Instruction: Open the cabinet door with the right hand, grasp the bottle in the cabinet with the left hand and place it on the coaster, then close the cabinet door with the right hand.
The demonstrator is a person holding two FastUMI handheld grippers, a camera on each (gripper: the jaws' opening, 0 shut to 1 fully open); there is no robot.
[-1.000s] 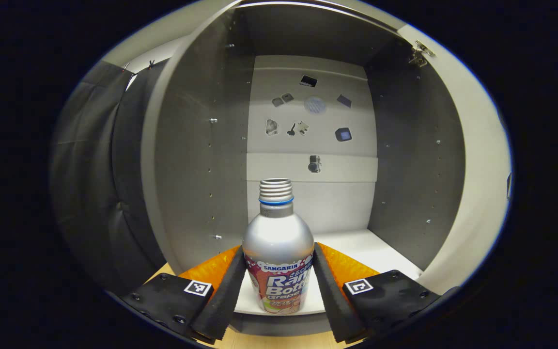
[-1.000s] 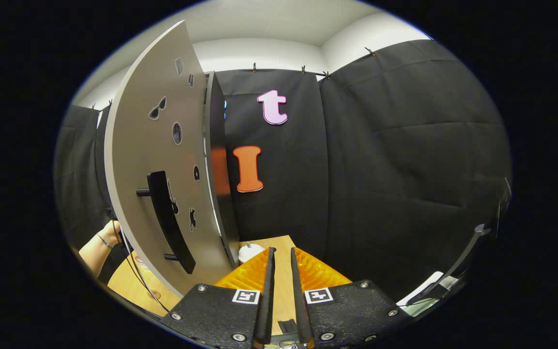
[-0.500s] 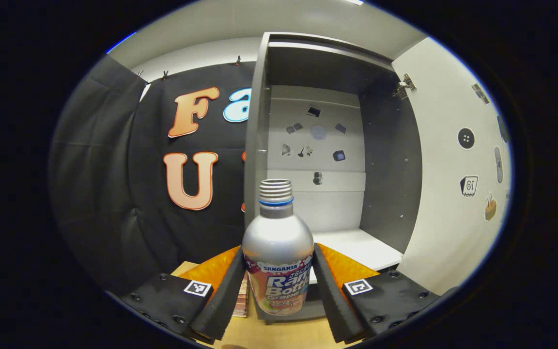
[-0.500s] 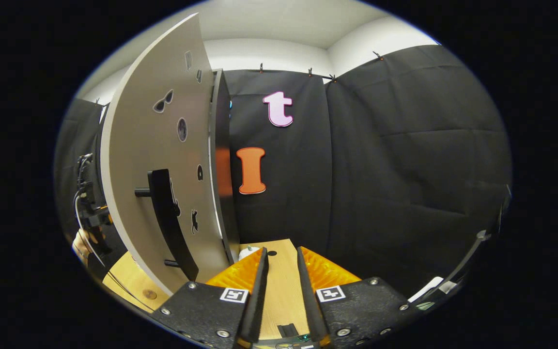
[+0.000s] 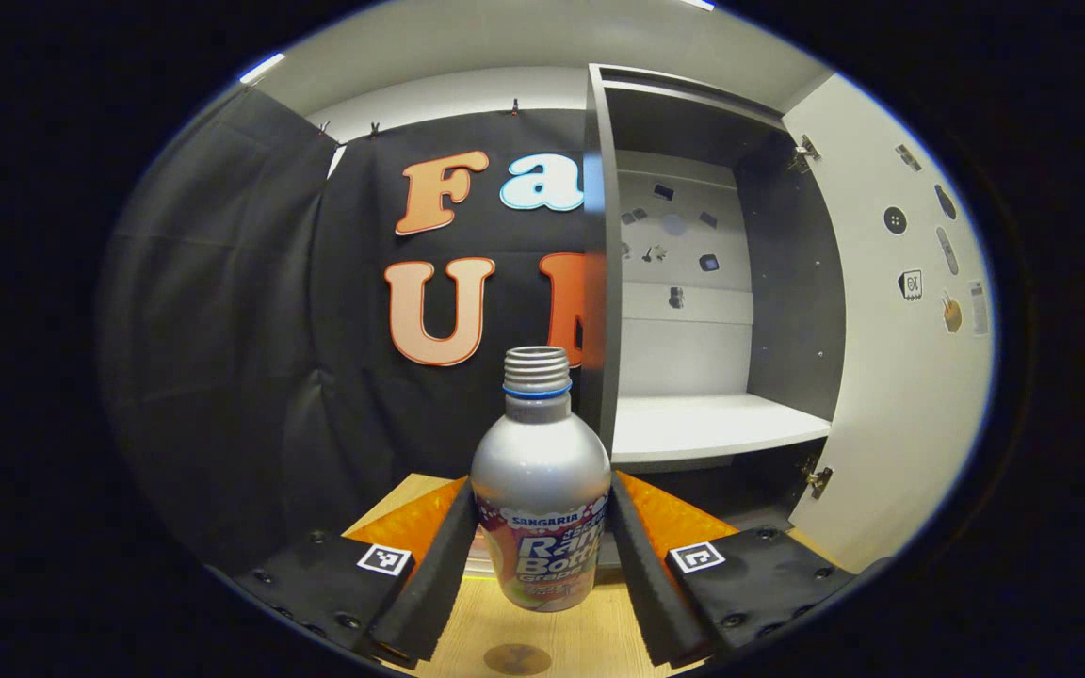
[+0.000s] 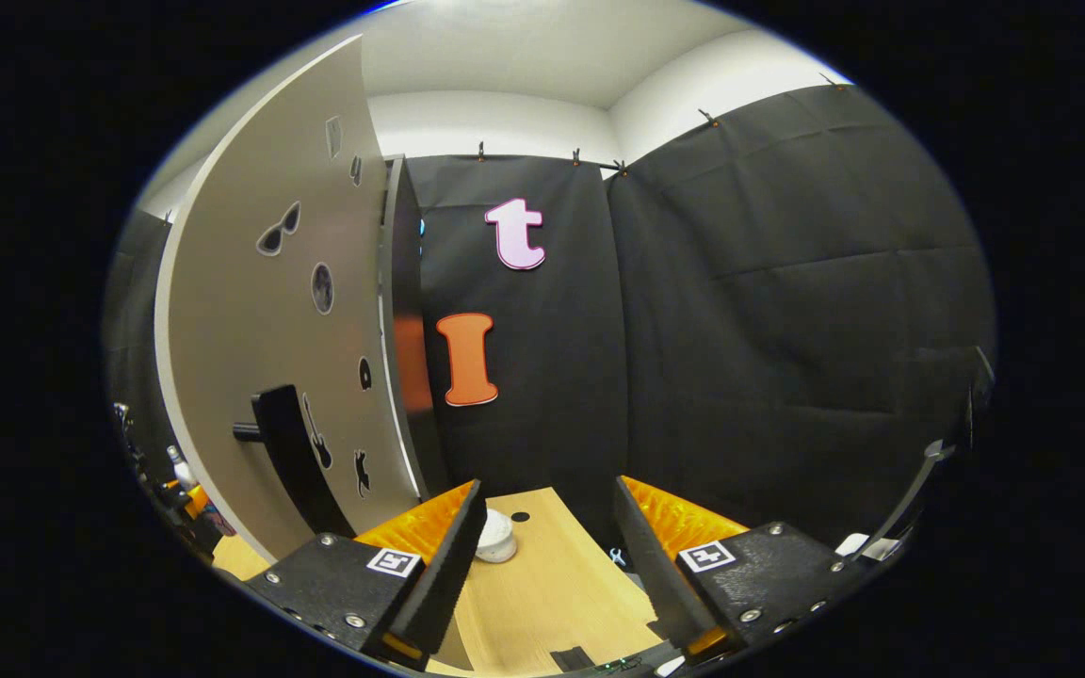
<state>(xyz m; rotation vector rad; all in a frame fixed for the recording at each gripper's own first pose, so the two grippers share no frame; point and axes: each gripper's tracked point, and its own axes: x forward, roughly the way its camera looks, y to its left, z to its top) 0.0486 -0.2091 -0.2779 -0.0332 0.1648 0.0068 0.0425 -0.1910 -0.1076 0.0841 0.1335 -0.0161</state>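
The cabinet door (image 5: 891,311) stands wide open and the shelf (image 5: 712,428) is bare, so the first steps look done. My left gripper (image 5: 541,546) pinches the bottle (image 5: 541,499) between both pads, upright, out in front of the cabinet and above the wooden table (image 5: 561,640). I can't make out the coaster, so the placing is left, then the closing. My right gripper (image 6: 547,556) hangs with its jaws spread and empty over the table's far edge, the door handle (image 6: 283,452) off to its left. Black cloth walls the booth behind.

Left gripper (image 5: 541,556) clamped (right gripper (image 6: 542,556) agape)
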